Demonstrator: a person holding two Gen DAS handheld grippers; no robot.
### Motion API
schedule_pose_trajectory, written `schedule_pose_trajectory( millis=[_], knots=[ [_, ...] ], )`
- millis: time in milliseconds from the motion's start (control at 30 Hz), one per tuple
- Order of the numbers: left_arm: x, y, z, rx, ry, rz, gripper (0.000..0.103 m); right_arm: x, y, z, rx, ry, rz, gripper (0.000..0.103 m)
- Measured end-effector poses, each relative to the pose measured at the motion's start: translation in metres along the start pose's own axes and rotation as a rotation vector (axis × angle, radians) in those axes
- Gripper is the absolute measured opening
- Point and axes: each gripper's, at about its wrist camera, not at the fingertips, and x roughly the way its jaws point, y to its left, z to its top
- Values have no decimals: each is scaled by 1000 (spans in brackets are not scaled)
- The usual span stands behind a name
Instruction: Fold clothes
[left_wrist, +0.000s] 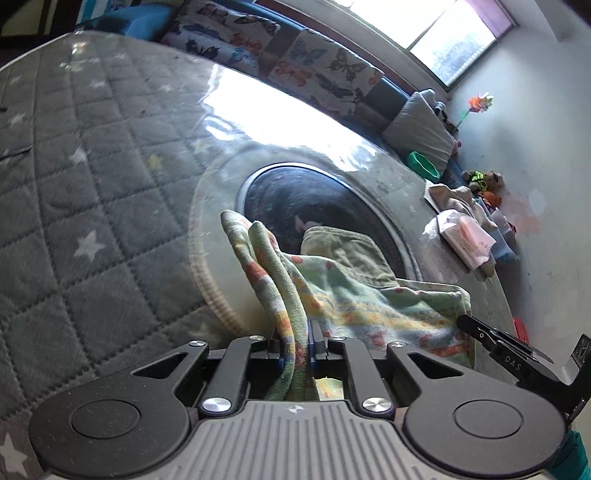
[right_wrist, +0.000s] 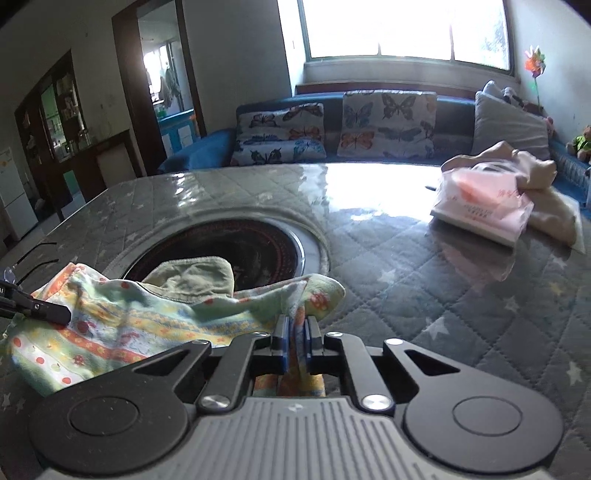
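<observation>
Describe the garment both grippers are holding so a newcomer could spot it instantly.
On the grey star-quilted table, look beside the round black inset at its centre. The small garment lies there, pinched by the left gripper and right gripper. Its pale green fabric with orange-and-yellow printed bands distinguishes it from the beige cloth beyond.

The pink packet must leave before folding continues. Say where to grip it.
Take the pink packet by its near long edge, coming in from the table's open front. It lies flat, and the beige cloth crowds its far side. Both grippers are already clamped on the patterned cloth.
</observation>
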Motion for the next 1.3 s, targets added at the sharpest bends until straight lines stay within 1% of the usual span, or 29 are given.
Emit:
schedule_pose_trajectory(
  millis=[100,167,233,300,333,400,467,533,567,600,800,967,1000,1133,1167,1200,1300],
  knots=[
    [0,-10,3,34,-4,7,12,-10,-3,1,6,-16,-17,2],
    [0,-14,4,44,-5,10,12,-13,-8,1,33,1,-4,2],
    [1,-17,4,45,-6,15,12,-16,-13,-1,78,-7,-10,4],
    [2,-15,2,43,-2,20,12,-15,-21,-5,115,-6,-12,11],
    [2,-13,1,39,1,23,12,-13,-25,-7,133,2,-2,13],
    [2,-9,0,25,8,27,12,-9,-30,-11,159,11,8,31],
    [4,-4,-1,13,15,31,12,-6,-34,-13,179,14,17,33],
    [6,-1,-1,6,21,33,12,-2,-37,-15,197,16,30,40],
    [8,0,-1,4,24,33,12,1,-37,-15,201,17,35,46],
    [8,1,-1,2,27,33,12,3,-37,-16,206,19,40,48],
    [14,7,-1,-9,41,29,12,18,-36,-18,230,26,68,51],
    [17,10,-1,-17,47,24,12,24,-22,-16,186,35,77,51],
    [17,11,-1,-18,47,24,12,25,-18,-15,176,41,85,48],
    [17,12,-2,-21,47,24,12,29,-6,-16,143,64,110,30],
    [16,12,-2,-19,46,25,13,29,-5,-16,142,67,106,20],
    [16,11,-2,-16,45,27,13,29,-4,-16,141,69,102,13],
    [14,7,-1,-4,39,34,12,24,-3,-17,140,58,91,9]
  ],
)
